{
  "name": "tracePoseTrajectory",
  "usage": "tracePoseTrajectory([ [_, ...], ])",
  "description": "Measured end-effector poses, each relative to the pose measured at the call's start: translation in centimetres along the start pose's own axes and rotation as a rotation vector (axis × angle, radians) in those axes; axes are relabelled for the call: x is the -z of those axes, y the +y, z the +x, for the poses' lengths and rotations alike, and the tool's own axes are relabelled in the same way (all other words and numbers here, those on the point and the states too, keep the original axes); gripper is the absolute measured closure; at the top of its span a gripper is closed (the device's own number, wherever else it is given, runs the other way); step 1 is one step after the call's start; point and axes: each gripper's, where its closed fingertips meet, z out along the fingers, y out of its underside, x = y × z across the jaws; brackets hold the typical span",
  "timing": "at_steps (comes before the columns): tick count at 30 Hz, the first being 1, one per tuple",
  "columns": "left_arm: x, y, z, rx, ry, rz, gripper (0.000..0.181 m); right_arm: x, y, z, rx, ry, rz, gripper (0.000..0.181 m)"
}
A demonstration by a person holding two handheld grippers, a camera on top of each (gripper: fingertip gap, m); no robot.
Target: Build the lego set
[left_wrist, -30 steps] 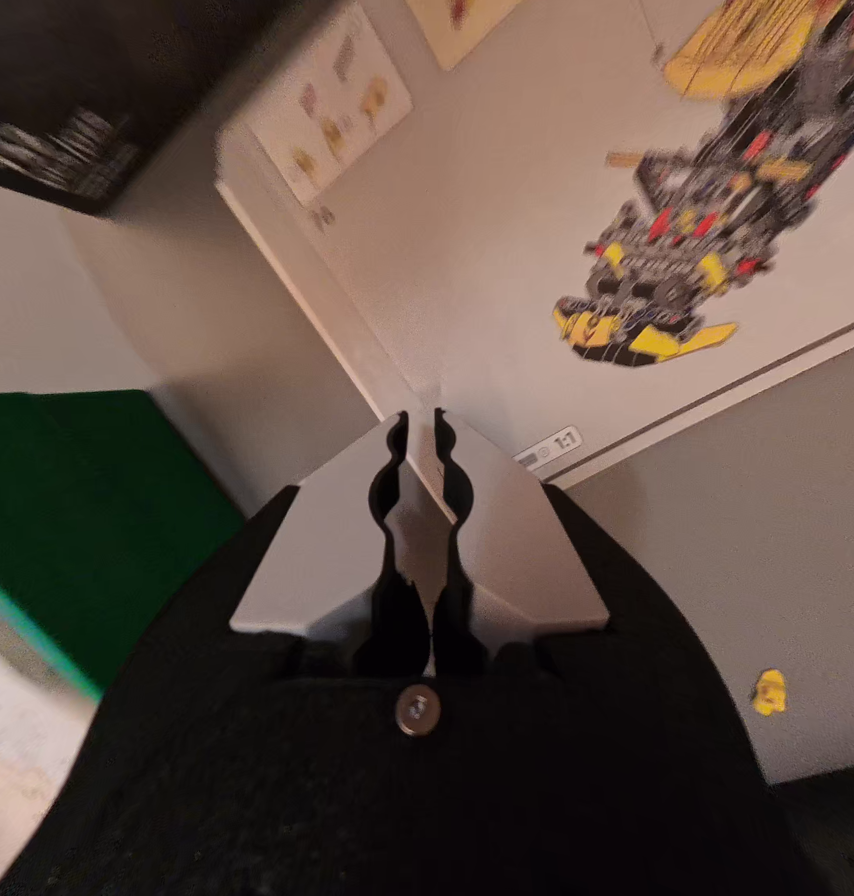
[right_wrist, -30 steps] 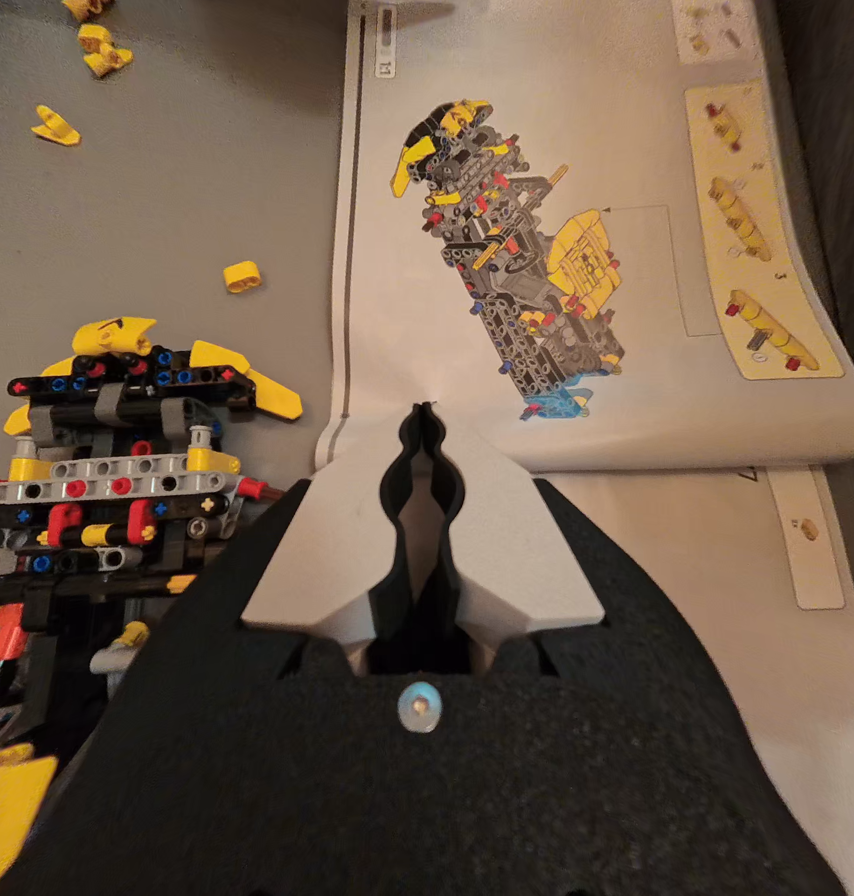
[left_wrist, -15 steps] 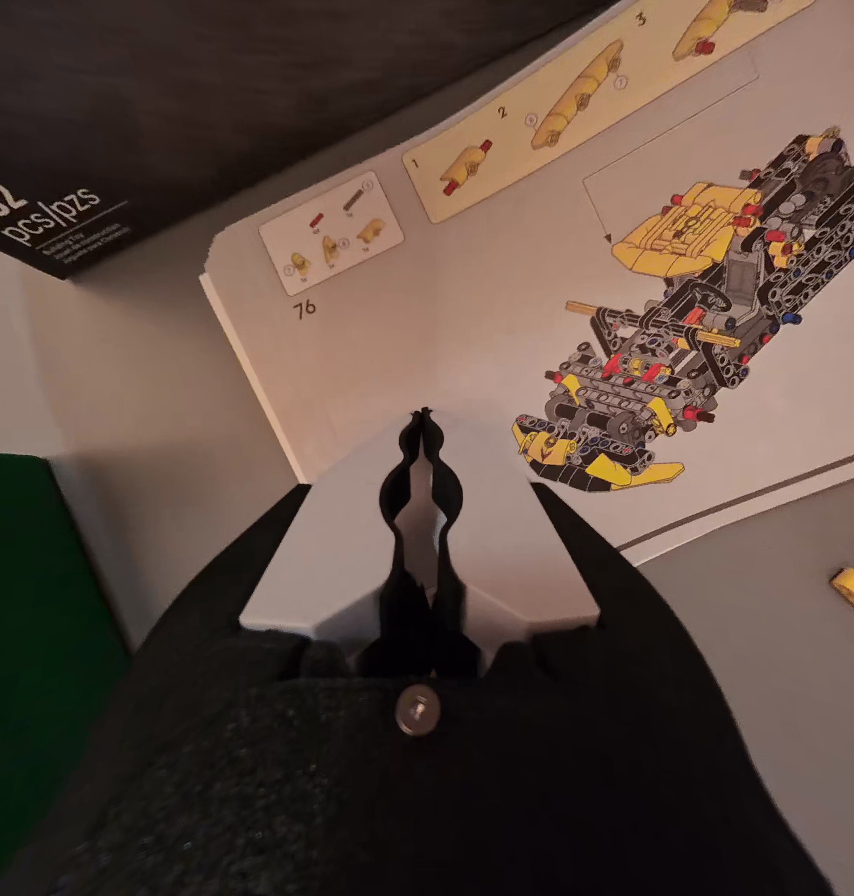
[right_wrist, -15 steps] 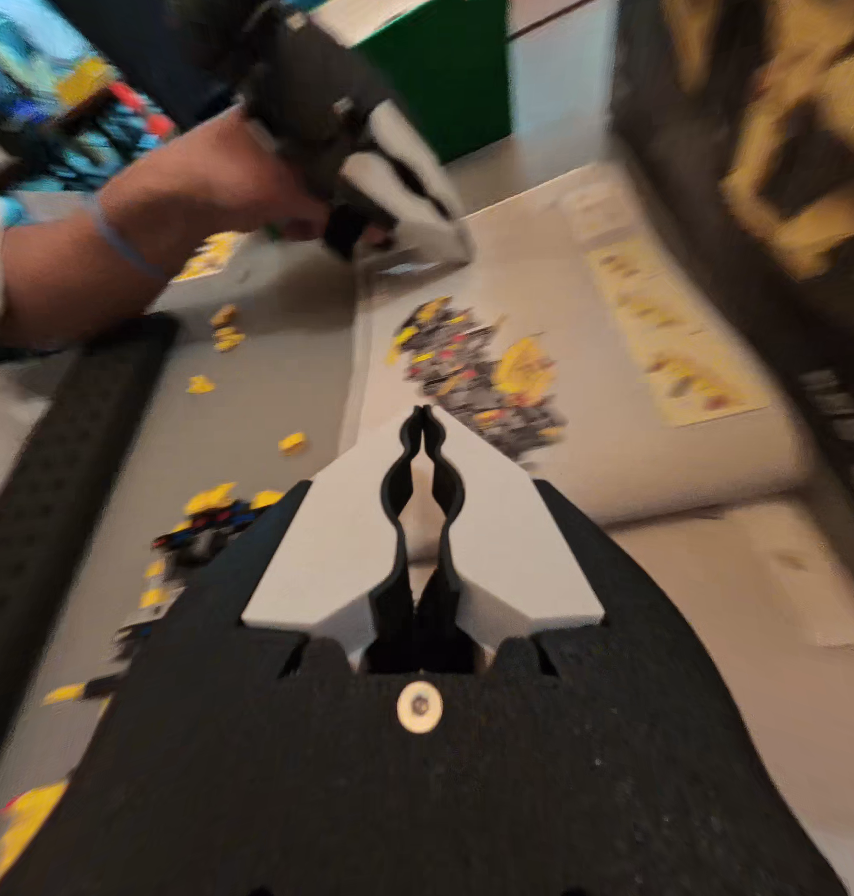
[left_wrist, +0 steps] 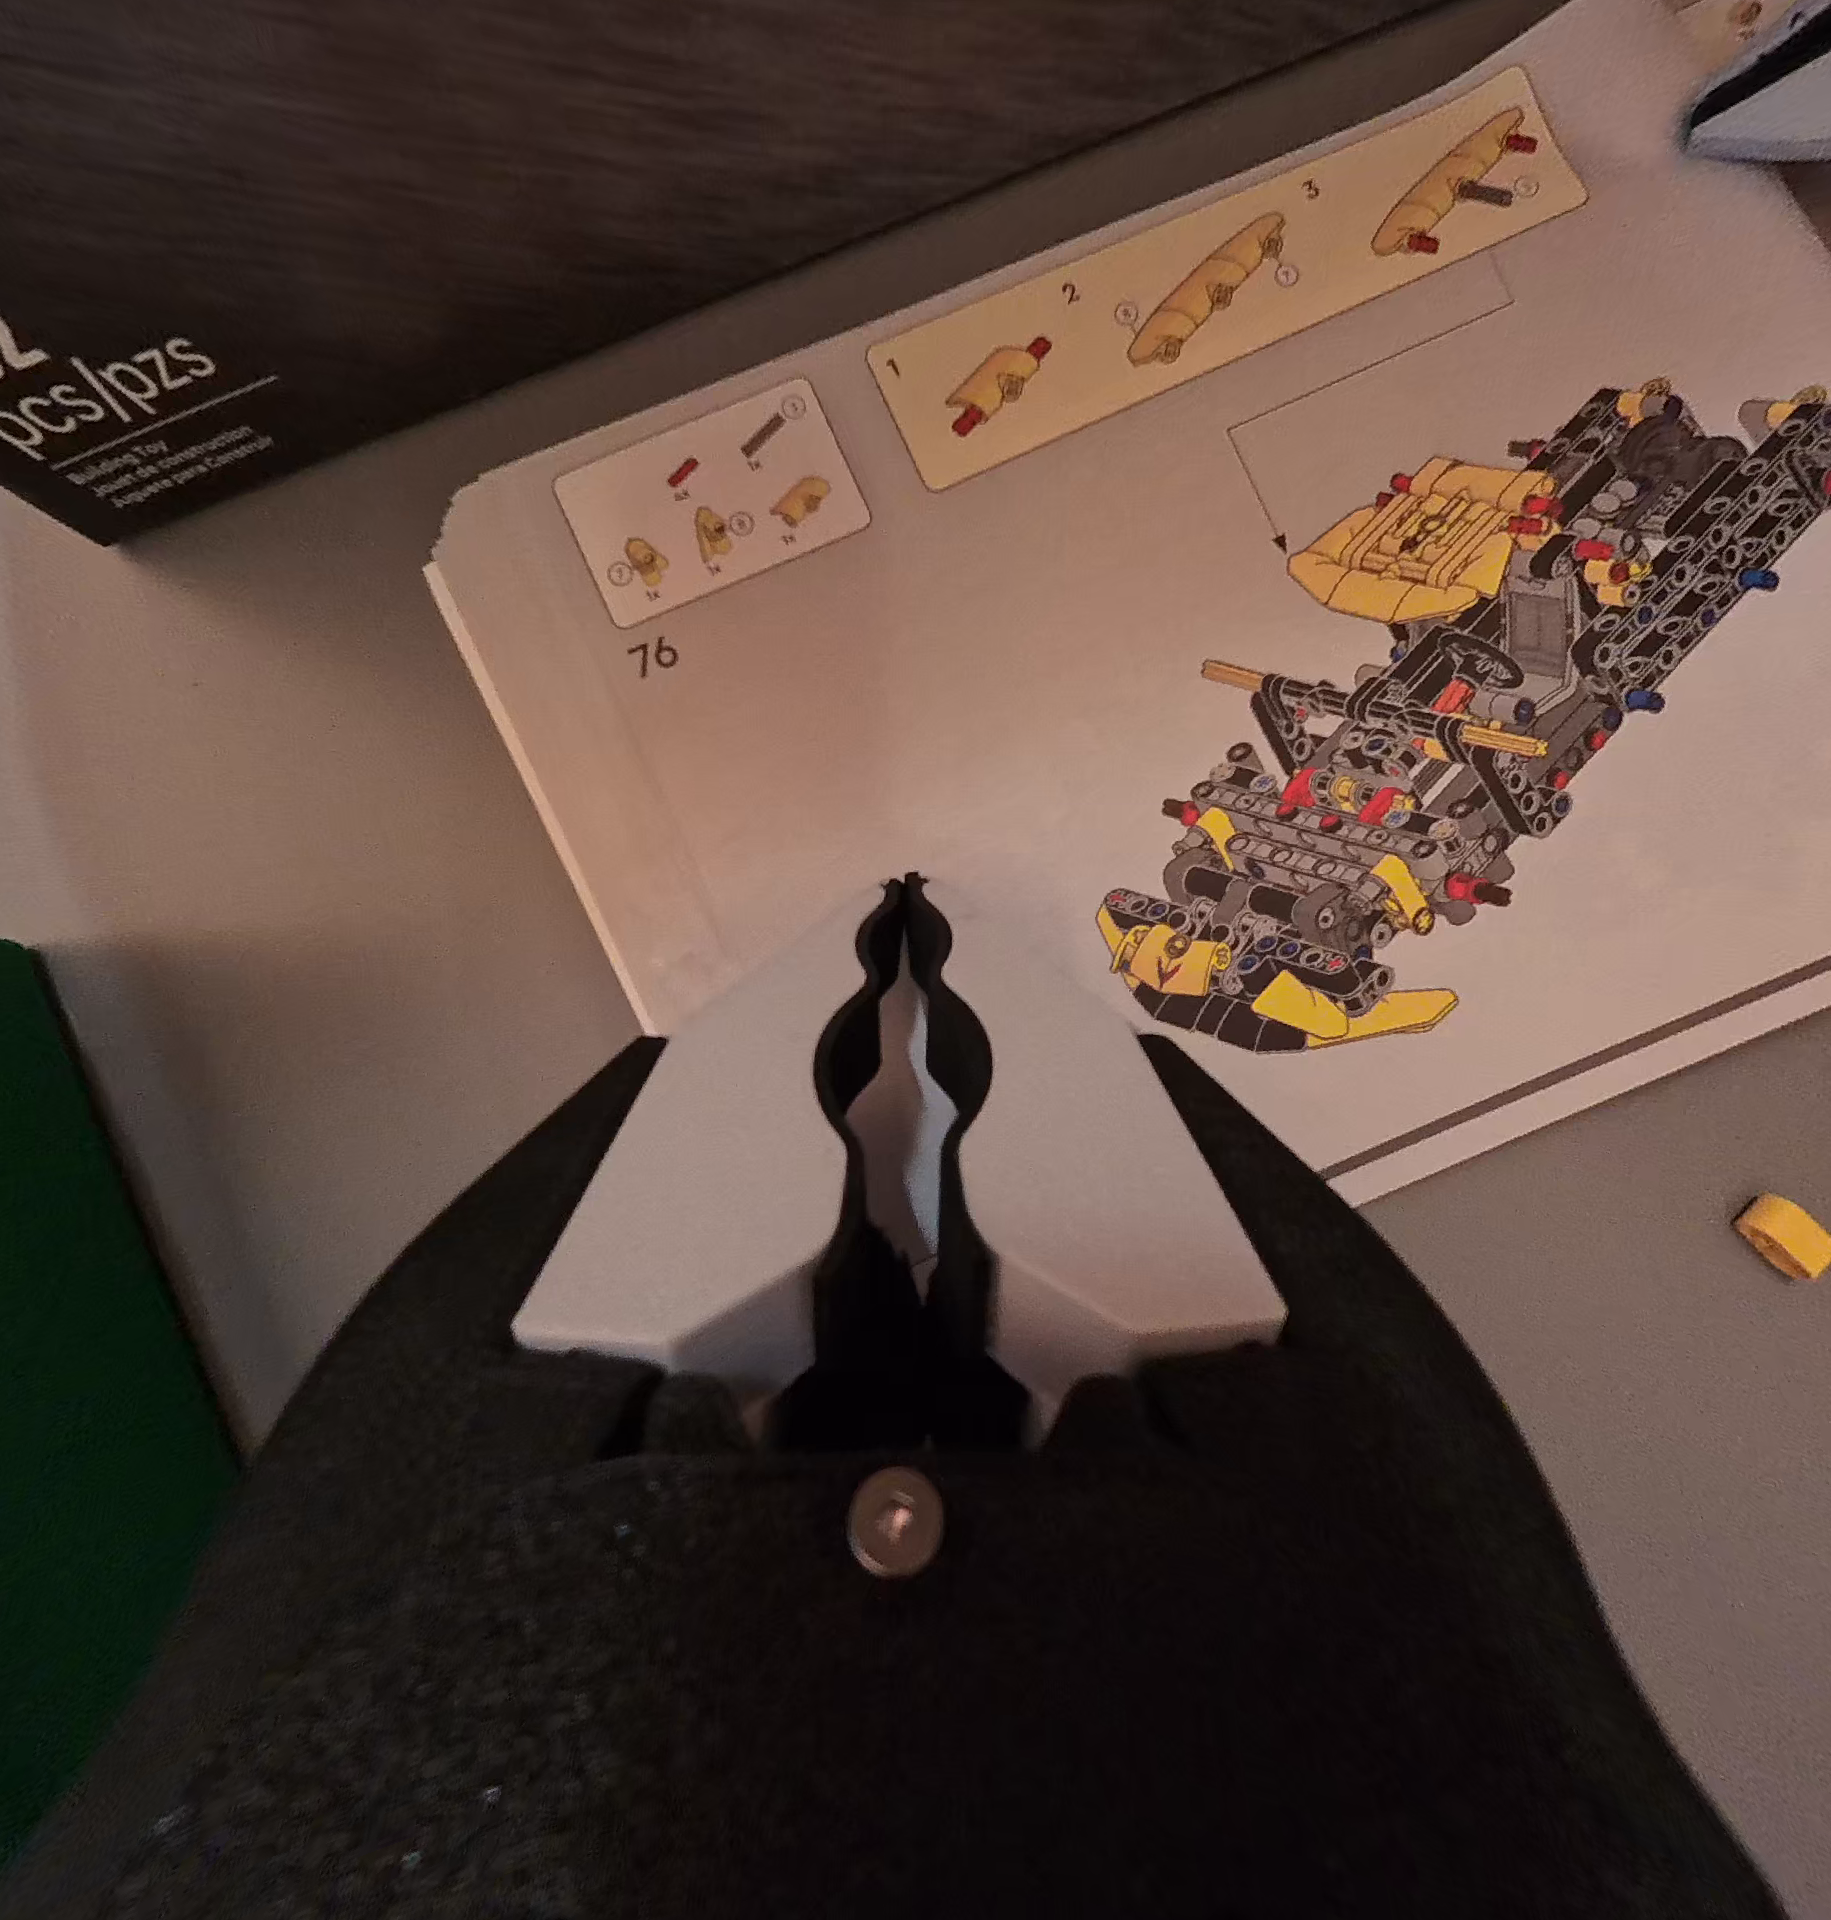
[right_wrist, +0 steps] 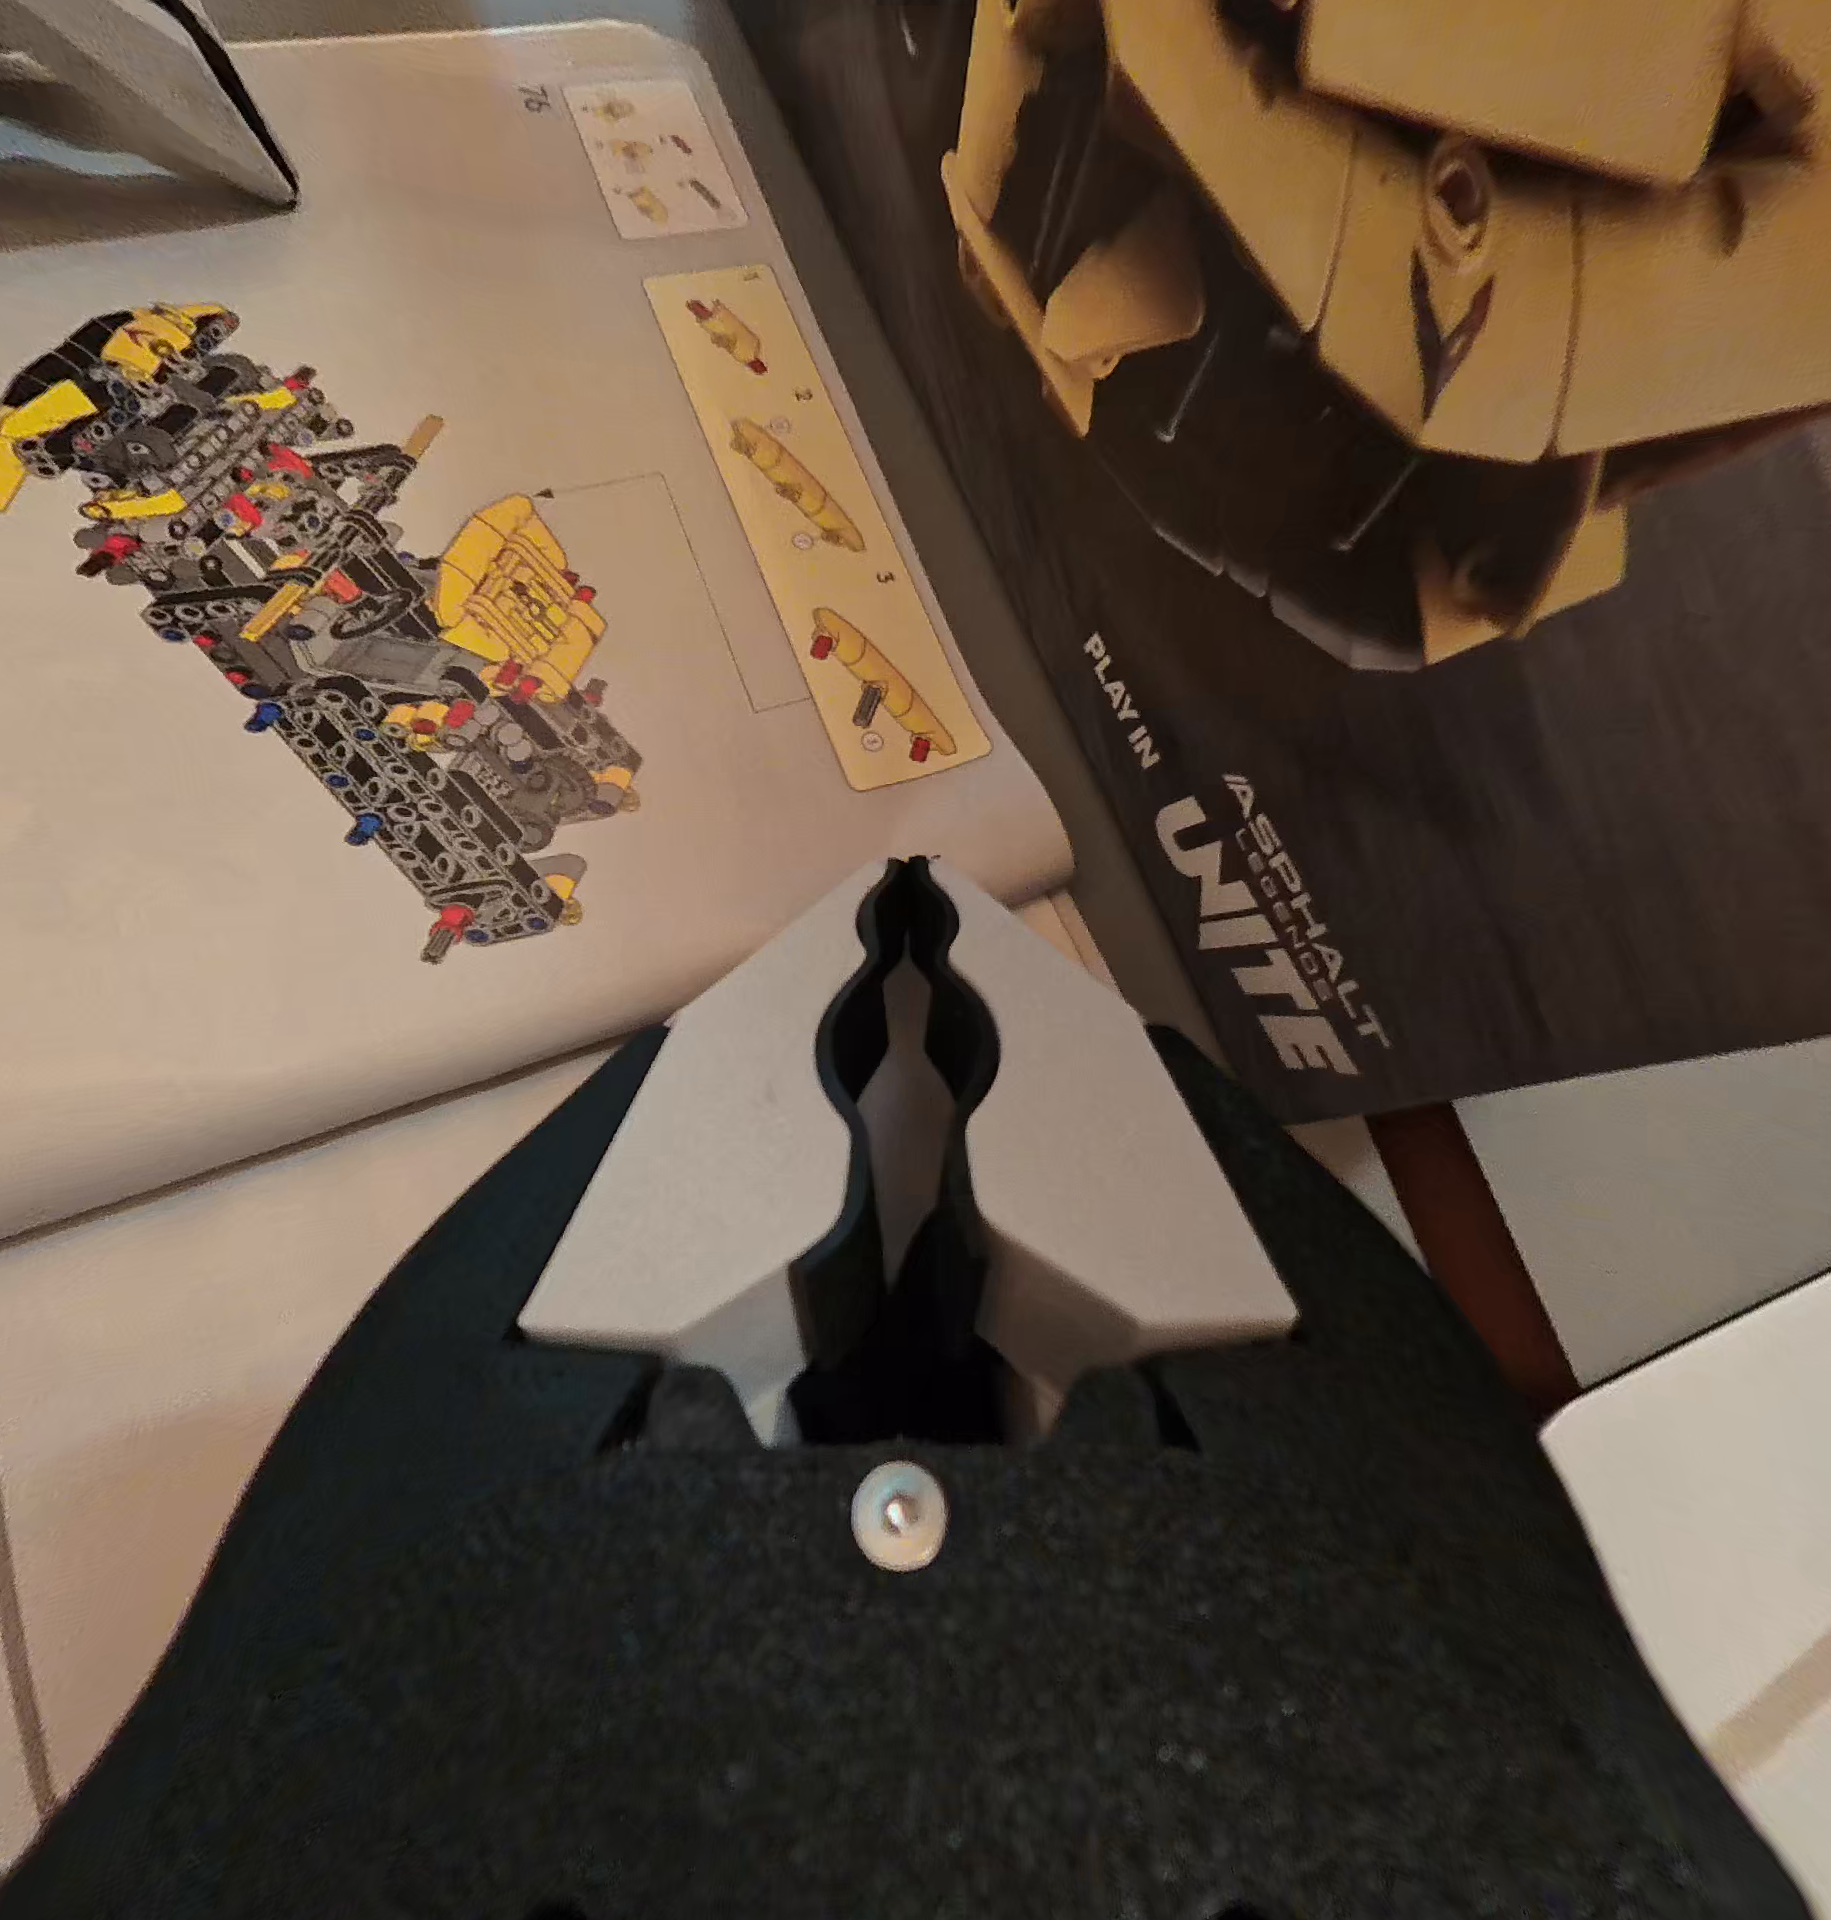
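Reading seems to be the step in hand, not building: both grippers hang over the open instruction booklet (left_wrist: 994, 727) and neither carries a piece. In the left wrist view the left gripper (left_wrist: 906, 883) sits at the centre of the frame with its fingertips pressed together on nothing, over the bare lower left part of the page, while the drawing of the half-built yellow and black car fills the right side and the row of small sub-step drawings runs along the top. One loose yellow piece (left_wrist: 1789, 1231) lies on the grey table (left_wrist: 267, 727) at the right edge, just below the booklet's lower border. A dark box (left_wrist: 267, 208) fills the upper left and something green (left_wrist: 38, 1247) the left edge. In the right wrist view the right gripper (right_wrist: 909, 860) is likewise closed and empty, its tips near the page's right edge where the booklet (right_wrist: 267, 935) meets the box (right_wrist: 1513, 727) with the car picture, which takes the upper right. The grey shape in the upper left corner there looks like the other gripper. The model itself is in neither view. By my judgement the next move calls for finding the pieces the page lists, turning a gripper toward the loose parts and opening its fingers before closing on one.
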Motion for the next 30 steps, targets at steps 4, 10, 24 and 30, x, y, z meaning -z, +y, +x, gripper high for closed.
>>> tracePoseTrajectory([
  [4,0.0,0.0,0.0,-0.002,-0.003,-0.005,0.181,0.0,-0.1,0.0,-0.027,0.002,0.002,0.181],
  [10,0.3,0.0,0.2,-0.024,-0.009,0.022,0.179,3.3,-2.4,-0.7,-0.065,-0.012,0.074,0.181],
  [24,12.2,2.8,12.5,0.037,0.490,0.474,0.159,27.8,4.9,-13.9,-0.358,0.355,0.329,0.162],
  [30,12.6,3.8,15.0,-0.024,0.458,0.603,0.159,26.7,7.5,-17.0,-0.459,0.444,0.423,0.163],
])
